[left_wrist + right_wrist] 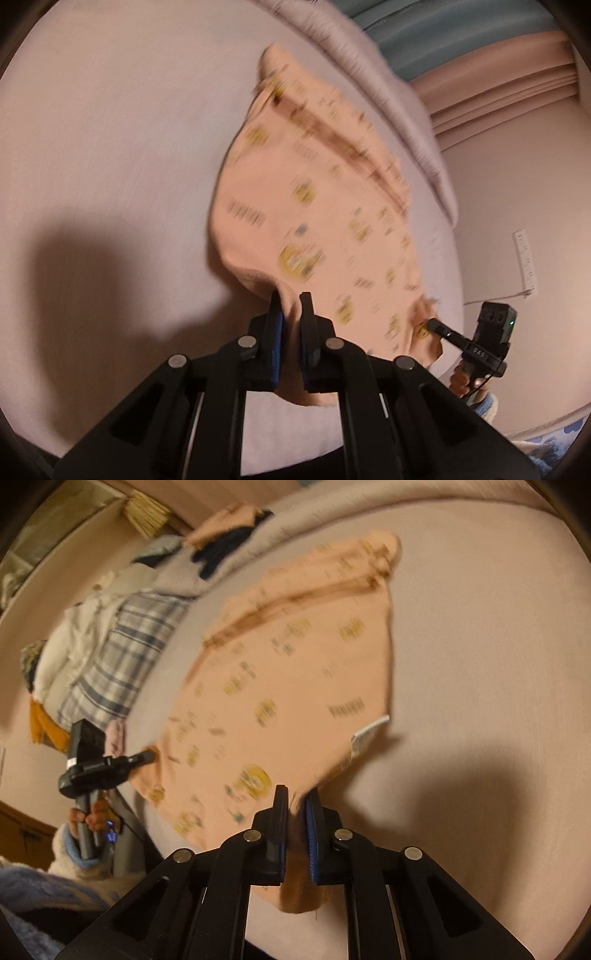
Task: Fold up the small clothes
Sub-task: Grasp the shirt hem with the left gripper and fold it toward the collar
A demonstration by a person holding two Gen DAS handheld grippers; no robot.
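Right wrist view alone shows clothes pile (110, 642) beyond garment (288, 686).

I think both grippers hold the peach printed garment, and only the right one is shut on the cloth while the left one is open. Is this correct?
Not quite. The left gripper is also shut on the peach garment, as the left wrist view shows cloth pinched between its pads. The right gripper is shut on it too.

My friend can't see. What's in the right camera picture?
The right claw pinches the near edge of a peach printed garment spread on a pale bed. The left claw grips its other corner, beside piled clothes.
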